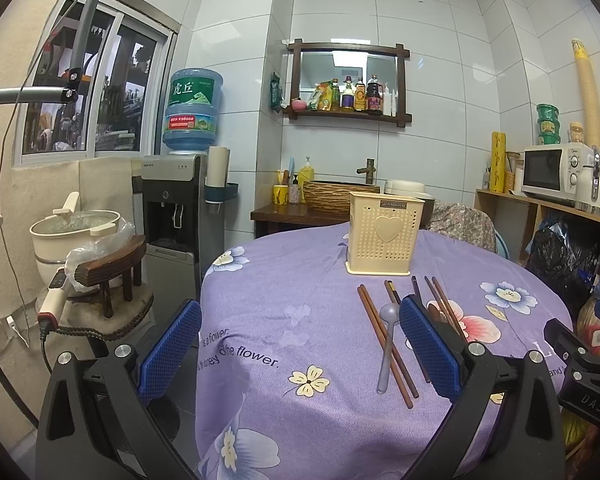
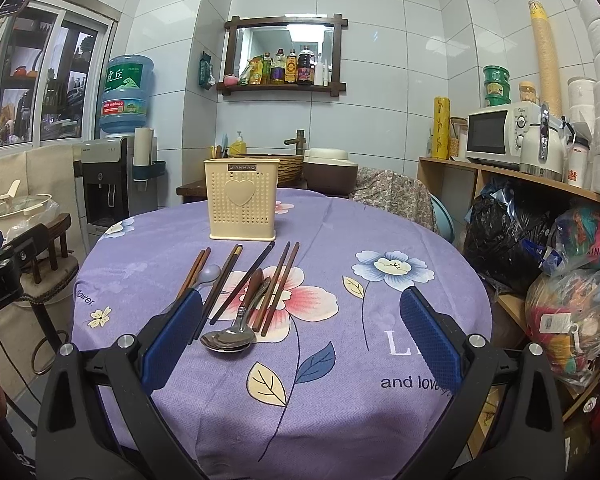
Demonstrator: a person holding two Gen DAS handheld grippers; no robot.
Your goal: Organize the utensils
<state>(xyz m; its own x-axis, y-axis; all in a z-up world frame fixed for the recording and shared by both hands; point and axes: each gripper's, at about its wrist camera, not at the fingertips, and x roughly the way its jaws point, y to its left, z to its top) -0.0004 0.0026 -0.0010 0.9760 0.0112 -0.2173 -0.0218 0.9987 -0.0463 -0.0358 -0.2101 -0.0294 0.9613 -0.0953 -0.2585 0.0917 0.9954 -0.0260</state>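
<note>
Chopsticks (image 1: 432,300) partly behind left gripper (image 1: 300,344)

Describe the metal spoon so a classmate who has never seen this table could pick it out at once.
On the round table's purple flowered cloth, in front of the cream utensil holder, lie chopsticks and spoons. The metal spoon lies over the pink flower, bowl nearest the camera: shiny steel with a brown handle, unlike the pale plastic spoon.

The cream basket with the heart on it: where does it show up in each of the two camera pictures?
Left wrist view: the cream basket stands right of centre, at the far side of the purple tablecloth, behind the chopsticks.
Right wrist view: the basket stands left of centre, again behind the chopsticks.
Shared landmark: the blue water bottle at left.
</note>
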